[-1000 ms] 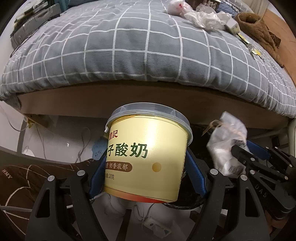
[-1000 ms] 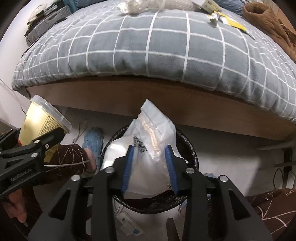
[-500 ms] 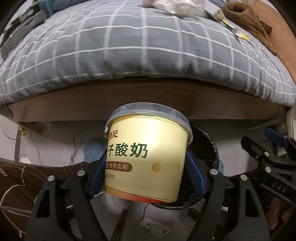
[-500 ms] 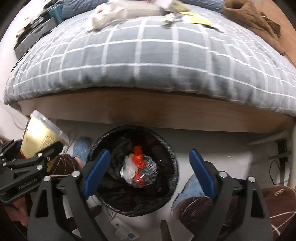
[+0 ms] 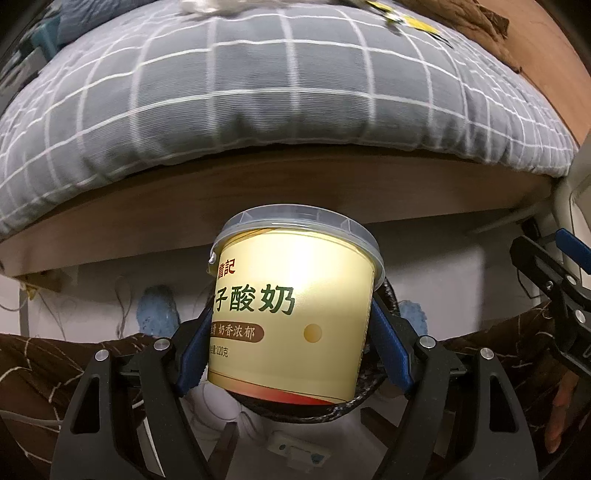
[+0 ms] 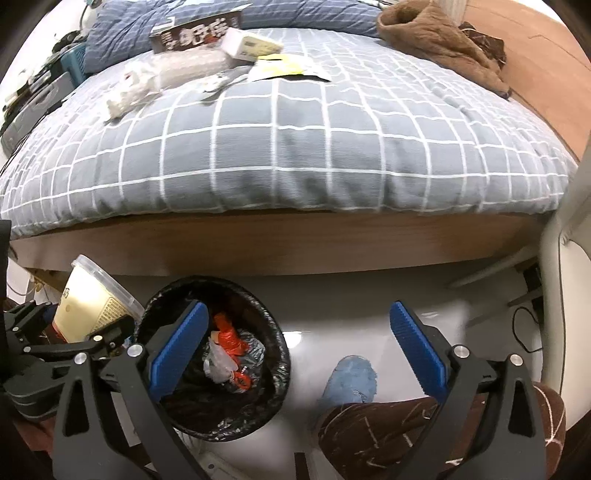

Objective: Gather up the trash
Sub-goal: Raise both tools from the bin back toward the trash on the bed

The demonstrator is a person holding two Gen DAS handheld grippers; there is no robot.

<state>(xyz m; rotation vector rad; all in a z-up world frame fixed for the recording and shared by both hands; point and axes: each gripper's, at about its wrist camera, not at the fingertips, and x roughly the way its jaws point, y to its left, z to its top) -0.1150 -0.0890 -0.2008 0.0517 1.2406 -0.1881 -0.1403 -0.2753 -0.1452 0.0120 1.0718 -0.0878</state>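
Bedroom floor, pale, beside a bed with a grey checked cover on a wooden frame.

Left wrist view only: one yellow yoghurt tub with a clear lid, printed side facing the camera, clamped between the blue pads of the left gripper; jaws set wide against the tub's two sides. The tub hides most of the bin, of which only a dark rim arc shows below and to the right. The bed's litter is blurred at the top edge.

Right wrist view only: one round bin lined with a black bag, seen from above, holding red and clear plastic scraps. The right gripper has just been opening; its jaws stand fully spread with nothing between them, left pad over the bin's rim. The tub appears at the left, just beside the bin.

On the bed, right view: one dark printed box, one small white box, one yellow-and-white wrapper, crumpled clear plastic, one brown garment.

Floor: two blue slippers.
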